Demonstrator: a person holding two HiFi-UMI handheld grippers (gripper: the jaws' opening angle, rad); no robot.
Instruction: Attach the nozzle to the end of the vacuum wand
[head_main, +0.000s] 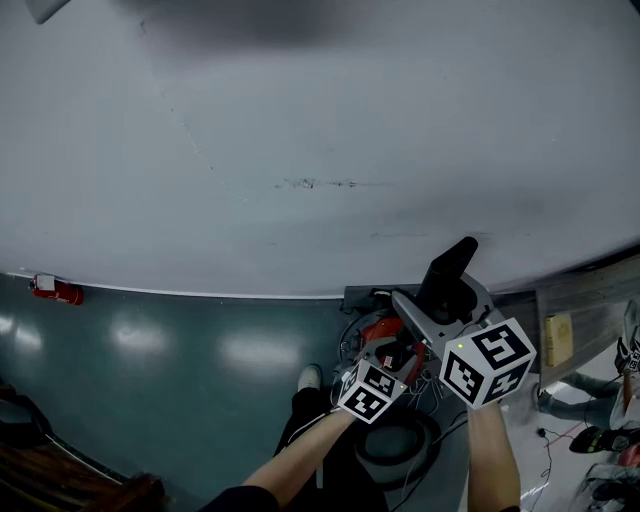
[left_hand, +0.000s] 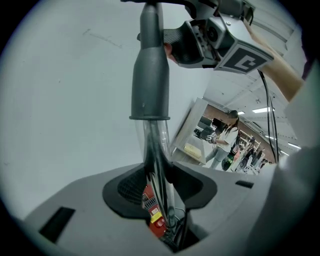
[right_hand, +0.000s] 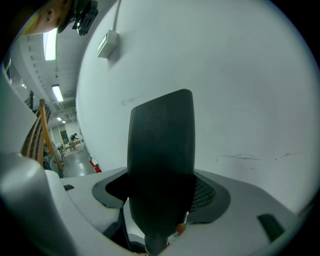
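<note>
Far left in the head view: only the pale white wall (head_main: 250, 130) above and the teal floor (head_main: 180, 350) below.

Grasping with the left gripper (left_hand: 159, 202) the clear, stiff plastic tube of the vacuum wand (left_hand: 156, 145). Fingers (left_hand: 85, 210) closed on the tube from both sides, with a red plastic part of the vacuum (left_hand: 156, 222) just under the grip. Held in the air in front of the wall.

Going up along the tube: met by the dark grey tapered plastic nozzle (left_hand: 150, 75), with its round collar around the top end of the tube. Cannot tell if pushed fully home.

Clamped further up by the right gripper (right_hand: 161, 205), fingers (right_hand: 250, 210) pressing on the flat faces of the nozzle.

Judged light, rigid and rather smooth, so likely to slip or twist under a weak grip. Better to take hold on the broad flat faces, not far from the collar, and to keep it in one line with the tube while pushing. Best not to squeeze the clear tube hard: probably thin-walled, and perhaps able to crack.
</note>
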